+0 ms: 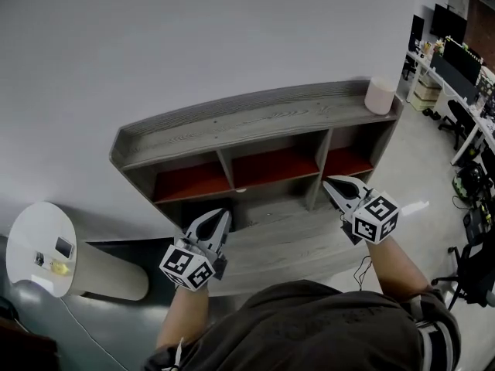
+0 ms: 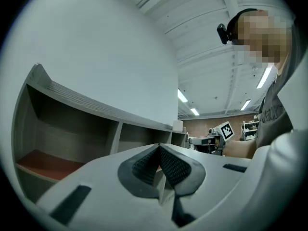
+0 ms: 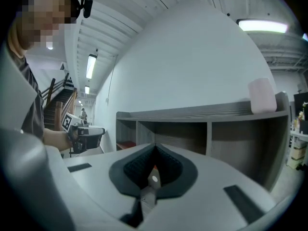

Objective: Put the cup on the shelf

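The cup [image 1: 380, 96] sat atop the shelf [image 1: 255, 122] at two o'clock; the left gripper [image 1: 223, 215] and right gripper [image 1: 330, 183] were pressed together, empty.

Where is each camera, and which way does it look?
Head view: on the person's head, looking down at grey wooden shelf unit, left gripper, right gripper, both forearms.
Left gripper view: on left gripper, facing shelf; shut jaws, torso show.
Right gripper view: on right gripper, facing shelf; shut jaws show.
Shared: pale pink cup atop shelf.
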{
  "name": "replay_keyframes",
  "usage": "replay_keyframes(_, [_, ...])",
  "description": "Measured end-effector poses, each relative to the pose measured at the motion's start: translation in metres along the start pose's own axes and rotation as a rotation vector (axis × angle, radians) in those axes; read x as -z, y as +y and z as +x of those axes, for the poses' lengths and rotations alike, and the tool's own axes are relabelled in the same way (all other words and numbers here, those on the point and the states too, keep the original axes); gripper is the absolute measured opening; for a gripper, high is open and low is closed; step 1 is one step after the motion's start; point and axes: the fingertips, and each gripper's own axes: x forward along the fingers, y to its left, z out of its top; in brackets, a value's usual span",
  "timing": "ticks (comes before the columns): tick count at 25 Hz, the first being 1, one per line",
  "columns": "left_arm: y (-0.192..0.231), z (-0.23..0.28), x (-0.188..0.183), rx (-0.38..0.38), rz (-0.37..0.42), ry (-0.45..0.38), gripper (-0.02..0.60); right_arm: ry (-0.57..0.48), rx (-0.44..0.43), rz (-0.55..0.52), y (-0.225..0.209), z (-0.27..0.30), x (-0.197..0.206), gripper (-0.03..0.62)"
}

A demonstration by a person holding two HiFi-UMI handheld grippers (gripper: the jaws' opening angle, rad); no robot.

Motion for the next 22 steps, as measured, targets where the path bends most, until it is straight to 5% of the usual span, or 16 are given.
replay_keyframes(22, [-0.008, -0.005, 0.018, 0.017, -0.016, 0.053, 0.005, 0.039, 0.028, -0.006, 0.003, 0.003, 0.024, -0.009])
